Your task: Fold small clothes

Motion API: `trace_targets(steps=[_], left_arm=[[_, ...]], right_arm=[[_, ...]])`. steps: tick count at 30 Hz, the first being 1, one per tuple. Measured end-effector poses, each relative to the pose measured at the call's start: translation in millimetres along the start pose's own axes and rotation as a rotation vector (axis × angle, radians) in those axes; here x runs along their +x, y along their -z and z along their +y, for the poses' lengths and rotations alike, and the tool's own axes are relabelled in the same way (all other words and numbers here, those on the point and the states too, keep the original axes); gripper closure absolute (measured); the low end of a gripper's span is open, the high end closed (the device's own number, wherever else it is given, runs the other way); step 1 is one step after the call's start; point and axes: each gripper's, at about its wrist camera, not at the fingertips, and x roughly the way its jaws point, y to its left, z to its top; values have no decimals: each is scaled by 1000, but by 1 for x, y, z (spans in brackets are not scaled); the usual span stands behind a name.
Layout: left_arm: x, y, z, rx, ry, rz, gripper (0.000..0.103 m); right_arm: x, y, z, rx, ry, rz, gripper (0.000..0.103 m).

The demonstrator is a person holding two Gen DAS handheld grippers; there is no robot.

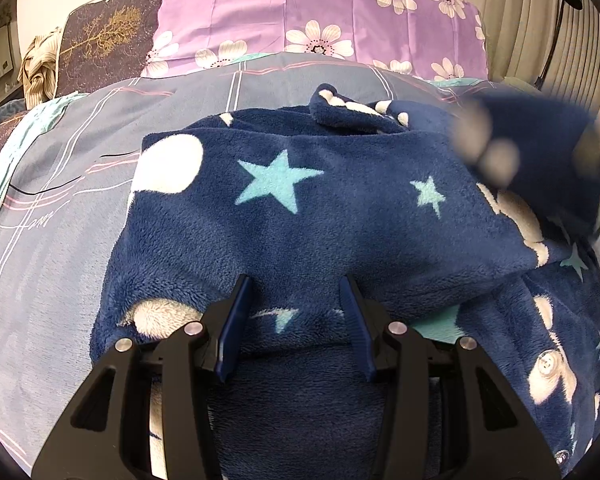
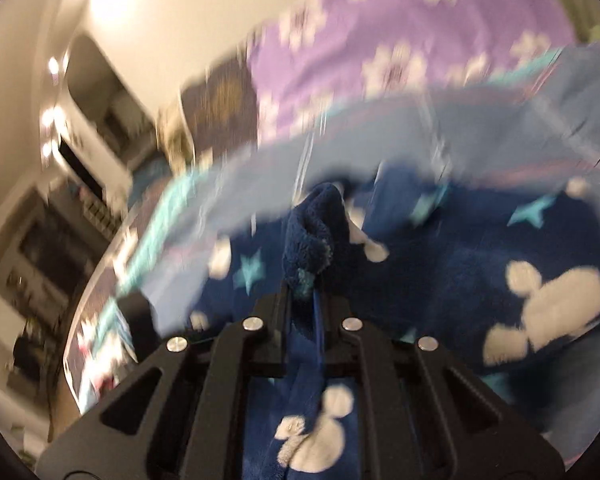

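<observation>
A navy fleece garment (image 1: 300,216) with teal stars and white mouse-head shapes lies on the bed, partly folded over itself. My left gripper (image 1: 296,292) is open, its jaws resting low over the garment's near fold, holding nothing. My right gripper (image 2: 306,288) is shut on a bunched edge of the same garment (image 2: 480,264) and holds it lifted above the rest. It shows as a dark blur in the left wrist view (image 1: 548,152) at the right, with fabric hanging from it. The right wrist view is motion-blurred.
The bed has a grey-blue cover (image 1: 60,208) with pink and white lines. A purple floral pillow (image 1: 320,16) and a dark pillow with a gold tree (image 1: 104,44) lie at the head. Curtains (image 1: 540,20) hang at the right. Shelves and furniture (image 2: 60,208) stand beside the bed.
</observation>
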Motion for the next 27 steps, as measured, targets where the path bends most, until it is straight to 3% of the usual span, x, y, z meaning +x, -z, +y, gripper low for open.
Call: trace_targets(steps=[4,6,9,11,12,17,19,20,21,24,27], left_arm=[[-1,-2,3,-12,24,2,54],[-8,-7,7,-61,105,-1,43],[-21,-18,12,-230,455,-17,36],[-23,-25,3,-250,539,-13,27],[-22,-29,-7,-230,555,-5,22],[4,-41,-50,-136,532,88,21],[17,-44,-61,-139,524,109,29],[20,-44,-66,-128,528,112,60],[22,-46,-71,-114,523,121,82],[12,-63,-74,-79,504,90,91],[-15,-81,-66,-43,471,9,93]], right_arm=[[23,25,-13,7,13,74,94],[18,30,-18,10,-4,58,94],[18,37,-19,-5,-7,41,92],[21,43,-16,-27,11,28,89],[21,49,-16,-42,21,18,86],[17,59,-9,-88,16,-14,72],[18,59,-11,-78,7,-15,71],[18,60,-12,-71,3,-17,71],[16,60,-13,-65,2,-20,71],[1,60,-18,-41,6,-68,70],[-21,59,-33,18,15,-134,57]])
